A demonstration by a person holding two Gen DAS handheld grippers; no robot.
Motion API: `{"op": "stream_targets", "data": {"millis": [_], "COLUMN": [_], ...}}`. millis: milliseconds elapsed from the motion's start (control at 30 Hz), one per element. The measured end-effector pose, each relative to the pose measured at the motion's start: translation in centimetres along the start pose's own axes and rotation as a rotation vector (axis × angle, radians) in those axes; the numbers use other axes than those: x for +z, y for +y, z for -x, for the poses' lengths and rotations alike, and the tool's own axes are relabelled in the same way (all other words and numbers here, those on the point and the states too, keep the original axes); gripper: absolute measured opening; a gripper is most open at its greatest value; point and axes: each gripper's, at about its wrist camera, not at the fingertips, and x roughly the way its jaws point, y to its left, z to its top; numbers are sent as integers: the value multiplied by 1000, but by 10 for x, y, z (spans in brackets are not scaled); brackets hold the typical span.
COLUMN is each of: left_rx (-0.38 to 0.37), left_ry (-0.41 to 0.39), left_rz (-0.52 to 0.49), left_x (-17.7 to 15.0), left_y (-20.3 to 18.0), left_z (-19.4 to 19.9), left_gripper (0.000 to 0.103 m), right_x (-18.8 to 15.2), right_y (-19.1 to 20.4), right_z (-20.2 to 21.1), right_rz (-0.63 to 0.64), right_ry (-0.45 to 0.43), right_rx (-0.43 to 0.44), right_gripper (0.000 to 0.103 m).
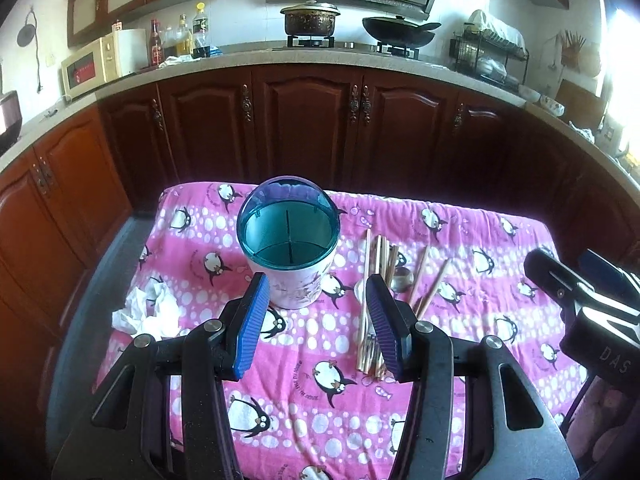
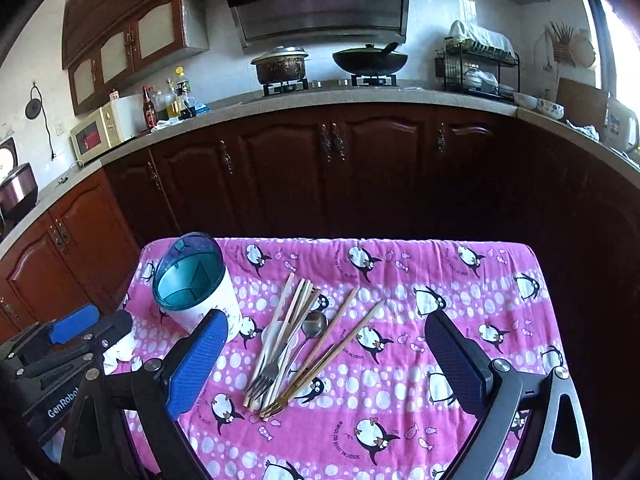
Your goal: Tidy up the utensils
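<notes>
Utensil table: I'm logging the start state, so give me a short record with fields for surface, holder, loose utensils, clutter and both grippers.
surface: pink penguin cloth over the table
holder: white cup with teal divided insert, upright, empty, at the cloth's left
loose utensils: chopsticks, fork and spoon piled on the cloth right of the holder
clutter: crumpled tissue left of the holder
left gripper: open, holding nothing
right gripper: open, holding nothing, above the pile
</notes>
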Motion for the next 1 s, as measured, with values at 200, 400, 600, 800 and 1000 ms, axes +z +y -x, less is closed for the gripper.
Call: {"op": "stream_targets", "data": {"millis": [200, 400, 600, 800, 1000], "left_rx": [-12, -6, -4, 2, 7], "left_ry": [-15, -28, -26, -20, -15], "left_rz": [17, 24, 31, 35, 29], "left_x": [2, 2, 4, 4, 3], "left_y": [2, 0, 5, 7, 6], "left_z": [4, 9, 8, 5, 3], "left_gripper": [50, 50, 50, 50, 50], "right_x": [4, 6, 8, 8, 7], "right_y": [2, 3, 5, 5, 3], "right_z": [2, 4, 6, 4, 1], "right_rz": [6, 7, 15, 14, 7], "right_ry": [-9, -15, -25, -18, -9], "right_rx": [-15, -12, -14, -18, -17], "right_gripper": [98, 98, 98, 98, 98]}}
